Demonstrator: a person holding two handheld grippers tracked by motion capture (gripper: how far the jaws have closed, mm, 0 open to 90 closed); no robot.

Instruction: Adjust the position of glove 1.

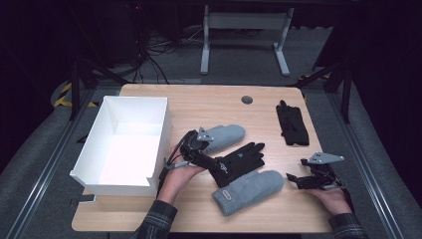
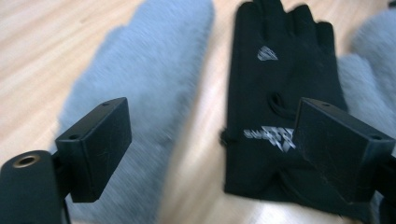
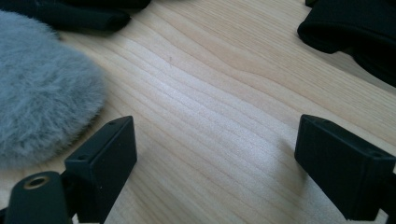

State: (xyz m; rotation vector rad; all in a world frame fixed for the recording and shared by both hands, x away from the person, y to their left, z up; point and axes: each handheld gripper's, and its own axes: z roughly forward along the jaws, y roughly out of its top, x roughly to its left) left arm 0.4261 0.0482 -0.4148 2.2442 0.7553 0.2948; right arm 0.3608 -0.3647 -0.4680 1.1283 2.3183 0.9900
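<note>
- High view: your left gripper (image 1: 195, 141) hovered over the cuff end of the far grey mitten (image 1: 224, 136), just beside the black glove (image 1: 239, 160) lying between that mitten and the near grey mitten (image 1: 249, 191). The white box (image 1: 159, 134) stood open at the left of the tabletop (image 1: 209, 102), and a second black glove (image 1: 292, 125) lay well apart at the far right. Your right gripper (image 1: 298, 179) waited low beside the near mitten's tip. I'd judge you were at the pick stage of sorting gloves, nothing lifted yet.
- Left gripper view: your jaws stood wide with nothing pressed between them; the far grey mitten (image 2: 144, 88) lay under the left jaw, the black glove (image 2: 280, 93) under the right. Your next move called for settling on one of them, centring over it and closing.
- Right gripper view: your jaws were spread wide over bare wood (image 3: 210, 116), the near grey mitten (image 3: 42, 107) off to the left, untouched. You needed to shift that way before any grip.
</note>
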